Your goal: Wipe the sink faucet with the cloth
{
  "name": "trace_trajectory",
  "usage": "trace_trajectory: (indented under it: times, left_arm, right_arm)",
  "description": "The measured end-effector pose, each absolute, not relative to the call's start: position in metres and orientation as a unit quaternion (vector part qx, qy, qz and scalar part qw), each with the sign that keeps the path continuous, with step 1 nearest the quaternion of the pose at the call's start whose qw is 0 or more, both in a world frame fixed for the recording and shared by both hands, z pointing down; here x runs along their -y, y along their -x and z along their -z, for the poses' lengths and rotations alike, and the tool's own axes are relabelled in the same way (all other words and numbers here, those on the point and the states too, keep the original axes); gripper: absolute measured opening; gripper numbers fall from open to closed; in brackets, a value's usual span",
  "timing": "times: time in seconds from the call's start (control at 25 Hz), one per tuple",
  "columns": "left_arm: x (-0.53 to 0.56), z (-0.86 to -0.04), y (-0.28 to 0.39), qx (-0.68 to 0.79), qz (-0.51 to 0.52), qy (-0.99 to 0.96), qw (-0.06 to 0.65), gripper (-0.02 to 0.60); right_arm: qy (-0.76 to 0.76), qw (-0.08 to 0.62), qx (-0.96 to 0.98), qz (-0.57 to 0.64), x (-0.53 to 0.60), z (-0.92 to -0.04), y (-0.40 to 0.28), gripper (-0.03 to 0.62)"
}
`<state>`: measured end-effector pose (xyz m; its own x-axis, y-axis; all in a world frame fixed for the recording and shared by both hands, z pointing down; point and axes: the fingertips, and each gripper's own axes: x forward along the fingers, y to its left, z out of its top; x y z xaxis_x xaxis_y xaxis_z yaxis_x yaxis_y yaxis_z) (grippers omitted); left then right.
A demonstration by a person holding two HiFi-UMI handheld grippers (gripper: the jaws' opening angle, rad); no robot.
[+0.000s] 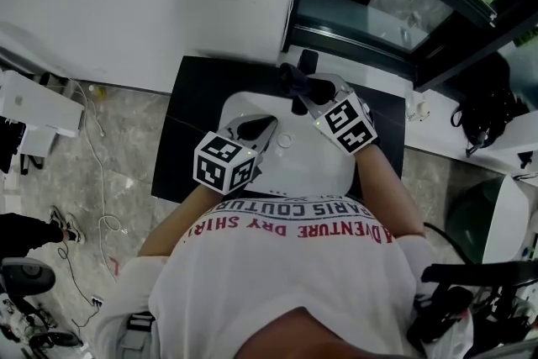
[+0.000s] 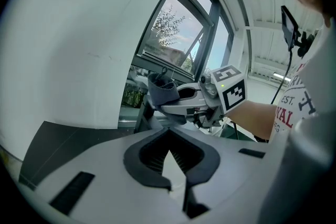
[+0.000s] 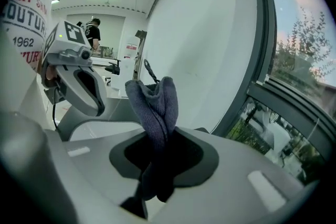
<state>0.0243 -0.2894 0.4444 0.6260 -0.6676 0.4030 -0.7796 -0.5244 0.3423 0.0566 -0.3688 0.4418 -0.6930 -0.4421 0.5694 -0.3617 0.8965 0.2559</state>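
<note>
Bench (image 1: 195,101): dark slab below the window, carrying the white sink (image 1: 319,164).
Left gripper (image 1: 271,124): closed on nothing, low over the sink at about 7 o'clock from the faucet. Probably held aside to leave the wiping side room, yet near enough to help.
Cloth (image 1: 293,80): dark blue-grey knit, bunched and pinched mid-fold, with the loose wad standing out past the jaws. Placed at the sink's 12 o'clock, right by the faucet; actual contact not certain.
Faucet (image 1: 308,60): short dark fitting at the sink's back edge, 12 o'clock, just beyond the cloth.
Right gripper (image 1: 304,97): clamped on the cloth and angled toward 11 o'clock, so the free wad leads onto the faucet. Wiping judged about to begin or just under way.
</note>
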Motion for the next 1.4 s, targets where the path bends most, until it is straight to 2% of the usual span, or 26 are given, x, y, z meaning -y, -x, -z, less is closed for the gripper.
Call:
trace_trajectory:
  times: [0.2,0.68,1.08,1.4]
  left_arm:
    - [0.286,-0.444,-0.021,0.421,-0.110,-0.864,0.253,0.002]
    - [0.281,-0.452,-0.021,0.423,-0.113,-0.860,0.261,0.002]
    - [0.278,-0.454,-0.020,0.427,-0.110,-0.858,0.264,0.001]
    - [0.280,-0.454,-0.018,0.432,-0.107,-0.856,0.265,0.001]
  right_arm:
    - [-0.204,0.337,0.913,0.103,0.346,-0.444,-0.063,0.078]
    - [-0.232,0.454,0.844,0.164,0.371,-0.507,-0.096,0.078]
    - [-0.246,0.490,0.814,0.191,0.413,-0.505,-0.089,0.078]
    - [-0.239,0.490,0.814,0.199,0.412,-0.506,-0.087,0.078]
